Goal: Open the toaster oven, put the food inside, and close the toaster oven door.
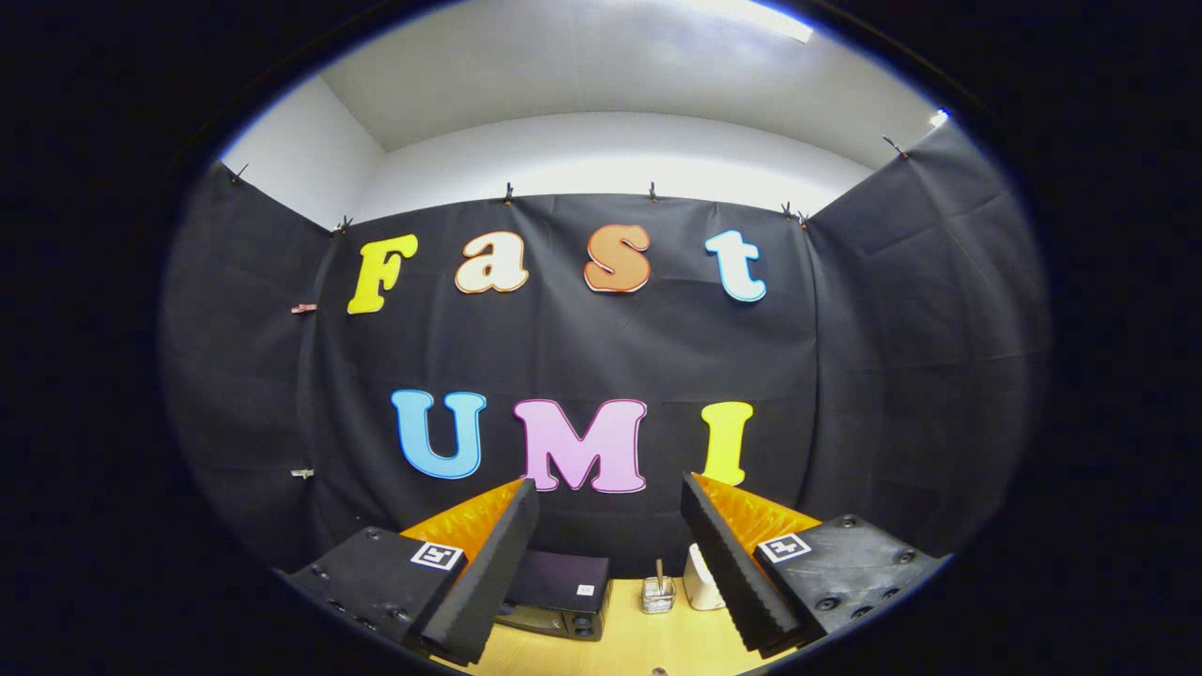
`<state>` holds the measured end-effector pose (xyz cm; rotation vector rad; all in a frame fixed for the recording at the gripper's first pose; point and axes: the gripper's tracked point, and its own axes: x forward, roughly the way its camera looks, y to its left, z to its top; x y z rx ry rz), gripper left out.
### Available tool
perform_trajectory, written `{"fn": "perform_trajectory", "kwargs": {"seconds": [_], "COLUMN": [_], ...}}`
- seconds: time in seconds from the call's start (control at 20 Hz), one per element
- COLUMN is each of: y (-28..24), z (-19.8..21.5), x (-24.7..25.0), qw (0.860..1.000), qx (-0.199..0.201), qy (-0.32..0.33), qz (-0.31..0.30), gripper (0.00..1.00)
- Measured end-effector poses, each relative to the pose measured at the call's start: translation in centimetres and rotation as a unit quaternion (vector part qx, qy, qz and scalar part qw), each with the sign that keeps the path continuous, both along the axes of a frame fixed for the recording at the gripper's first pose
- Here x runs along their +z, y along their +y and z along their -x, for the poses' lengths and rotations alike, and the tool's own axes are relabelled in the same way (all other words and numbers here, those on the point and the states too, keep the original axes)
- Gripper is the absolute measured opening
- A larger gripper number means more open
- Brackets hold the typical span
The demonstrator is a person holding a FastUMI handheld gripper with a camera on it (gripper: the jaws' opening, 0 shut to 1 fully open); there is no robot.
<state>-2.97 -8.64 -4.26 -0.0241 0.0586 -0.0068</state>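
The gripper [606,563] holds its fingers wide apart on nothing; beyond them on the wooden table [629,648] sit a toaster oven [556,606] (door closed), a small jar [658,594] and a white container [700,577].

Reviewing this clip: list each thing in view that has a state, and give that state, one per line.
hand-held gripper: fingers open and apart, holding nothing, raised above the table.
toaster oven: on the wooden table beyond the fingers, partly hidden by one finger; door state cannot be told.
small glass jar: upright beside the oven, a stick standing in it.
white container: upright next to the jar, partly hidden by the other finger.
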Motion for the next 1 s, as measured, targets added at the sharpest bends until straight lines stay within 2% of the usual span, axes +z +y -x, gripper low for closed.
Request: {"fn": "perform_trajectory", "kwargs": {"seconds": [1.0], "y": [-1.5], "z": [0.3], "x": [0.1], "qw": [1.000], "qx": [-0.016], "qy": [-0.001], "qz": [-0.005], "gripper": [0.98]}}
